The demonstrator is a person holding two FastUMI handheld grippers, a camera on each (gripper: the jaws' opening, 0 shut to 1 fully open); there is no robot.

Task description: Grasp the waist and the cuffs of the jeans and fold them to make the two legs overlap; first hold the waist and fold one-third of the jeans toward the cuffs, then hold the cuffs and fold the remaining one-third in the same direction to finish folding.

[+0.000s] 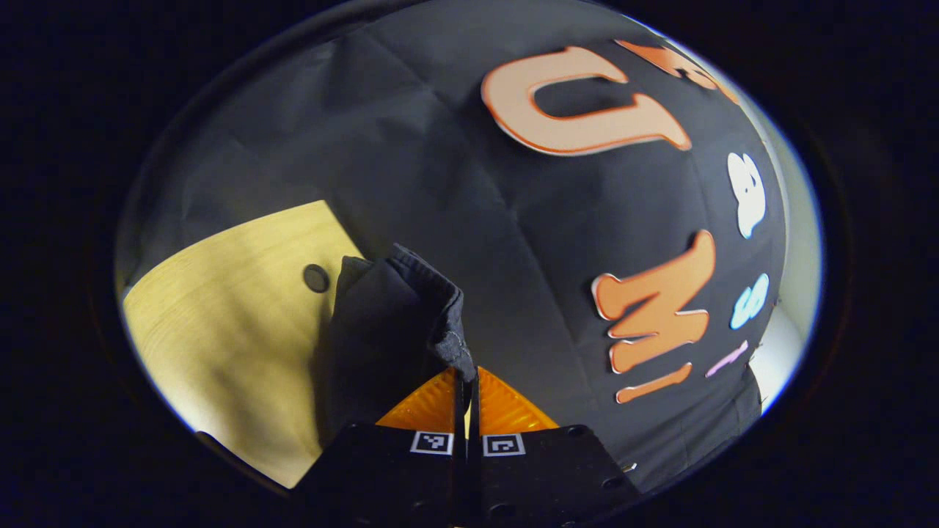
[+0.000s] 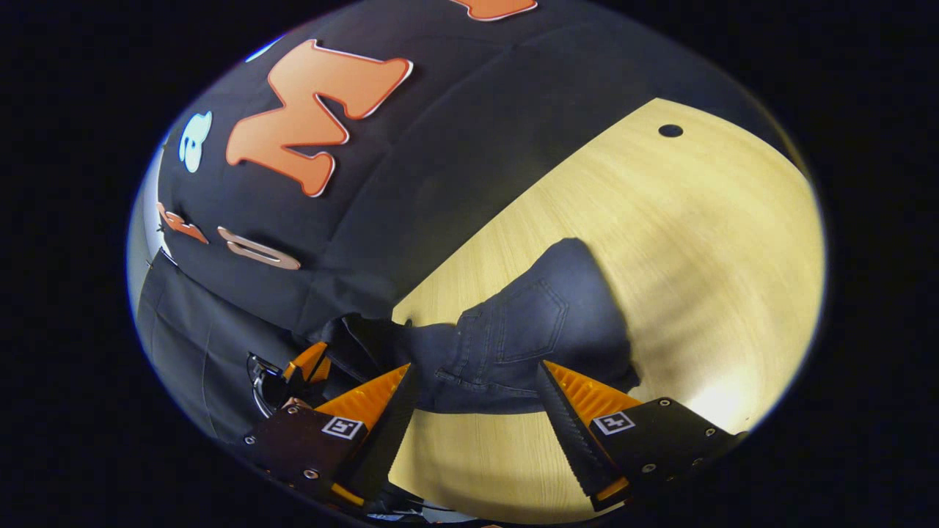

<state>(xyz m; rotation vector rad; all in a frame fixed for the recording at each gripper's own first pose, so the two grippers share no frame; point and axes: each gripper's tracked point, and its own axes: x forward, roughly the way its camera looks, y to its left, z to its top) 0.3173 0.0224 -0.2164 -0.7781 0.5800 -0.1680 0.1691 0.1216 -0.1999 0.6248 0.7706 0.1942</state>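
In the left gripper view my left gripper (image 1: 466,380) is shut on a bunched edge of the dark jeans (image 1: 389,323), which rise from its tips and hang down to the left over the wooden table (image 1: 220,330). In the right gripper view the jeans (image 2: 528,323) lie crumpled on the table (image 2: 660,242) with a back pocket facing up. My right gripper (image 2: 478,389) is open, its fingers standing either side of the waist part of the jeans without pressing on it. The left gripper (image 2: 309,364) shows farther left, holding the other end of the waist.
The table has a small dark round hole (image 2: 670,130), also seen as the hole (image 1: 316,278) beside the lifted cloth. The black booth wall (image 2: 411,183) runs along the table's far edge, close behind the jeans. Bare wood lies right of the jeans.
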